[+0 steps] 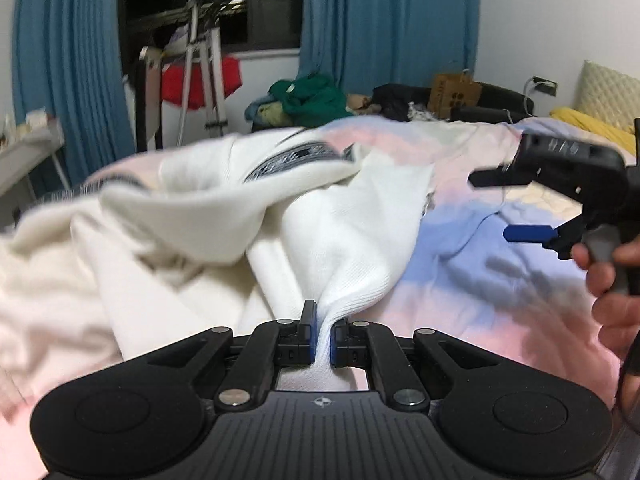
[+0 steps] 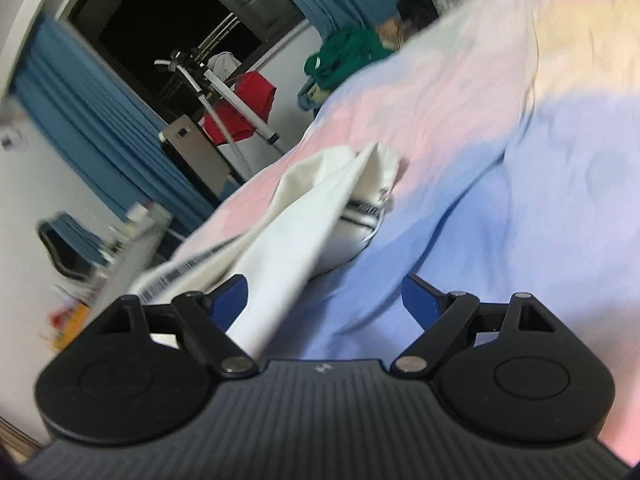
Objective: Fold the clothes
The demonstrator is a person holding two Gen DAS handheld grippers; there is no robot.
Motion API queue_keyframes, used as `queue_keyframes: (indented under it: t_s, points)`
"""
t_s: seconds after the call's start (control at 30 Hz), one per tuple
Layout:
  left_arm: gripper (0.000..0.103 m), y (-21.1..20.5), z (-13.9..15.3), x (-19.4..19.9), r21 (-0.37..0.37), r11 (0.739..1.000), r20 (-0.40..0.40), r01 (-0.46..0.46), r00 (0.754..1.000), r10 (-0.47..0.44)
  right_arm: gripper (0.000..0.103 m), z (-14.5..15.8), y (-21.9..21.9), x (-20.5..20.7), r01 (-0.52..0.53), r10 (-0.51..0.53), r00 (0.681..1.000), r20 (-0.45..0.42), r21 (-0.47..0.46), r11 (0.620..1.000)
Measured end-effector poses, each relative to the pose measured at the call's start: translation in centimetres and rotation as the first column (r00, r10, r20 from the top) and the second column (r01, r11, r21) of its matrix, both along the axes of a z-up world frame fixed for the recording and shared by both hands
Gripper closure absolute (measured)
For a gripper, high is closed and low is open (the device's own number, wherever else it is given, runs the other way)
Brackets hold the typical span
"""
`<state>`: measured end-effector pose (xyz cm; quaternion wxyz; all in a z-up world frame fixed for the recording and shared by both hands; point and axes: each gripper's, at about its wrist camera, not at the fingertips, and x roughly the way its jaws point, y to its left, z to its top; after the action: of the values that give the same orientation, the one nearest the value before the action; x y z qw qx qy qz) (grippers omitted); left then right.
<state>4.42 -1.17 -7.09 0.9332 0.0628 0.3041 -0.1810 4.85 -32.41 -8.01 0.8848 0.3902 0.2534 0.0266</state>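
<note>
Left gripper [image 1: 323, 338] pinches the white garment [image 1: 208, 216], stretching away toward the curtains; right gripper [image 2: 324, 300] fingers wide

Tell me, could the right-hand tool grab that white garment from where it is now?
Probably yes. The right tool stands open over the bedsheet, and a fold of the white garment already lies between its fingers, nothing blocking. The left tool is pinching another part.

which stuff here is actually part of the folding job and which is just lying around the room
In the job:
- white garment
- left gripper, clamped on the garment's edge
- right gripper, open
- pastel bedspread, the work surface

Lying about:
- green clothes pile
- red garment
- paper bag
- yellow cloth
</note>
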Motion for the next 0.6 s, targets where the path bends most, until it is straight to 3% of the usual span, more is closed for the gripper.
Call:
queue_keyframes:
  t_s: [0.07,0.2,0.33,0.43,0.57,0.6]
  points:
    - [0.097,0.4,-0.5,-0.1,-0.022,1.000,-0.005,-0.007,1.000,0.007,0.017,-0.6,-0.2,0.3,-0.015,0.014,1.000,0.012,0.066,0.998]
    - [0.097,0.5,-0.5,-0.3,-0.064,0.998,-0.009,-0.022,1.000,0.022,0.032,-1.6,-0.3,1.0,-0.039,0.035,0.999,0.025,0.168,0.985]
    - [0.097,0.5,-0.6,0.1,-0.096,0.995,-0.018,-0.032,0.999,0.030,0.043,-1.9,-0.3,2.8,-0.058,0.048,0.998,0.049,0.244,0.968]
    - [0.096,0.1,-0.8,0.6,-0.092,0.995,-0.018,-0.027,1.000,0.025,0.045,-1.8,-0.3,4.9,-0.071,0.058,0.997,0.053,0.277,0.958]
    - [0.096,0.1,-1.1,1.0,-0.106,0.994,-0.036,-0.025,0.999,0.022,0.046,-3.2,-0.9,8.0,-0.023,0.026,1.000,-0.005,0.324,0.946]
    - [0.096,0.1,-1.1,1.1,-0.111,0.994,-0.041,-0.024,0.999,0.020,0.051,-3.7,-1.1,8.9,-0.012,0.020,1.000,-0.022,0.338,0.941]
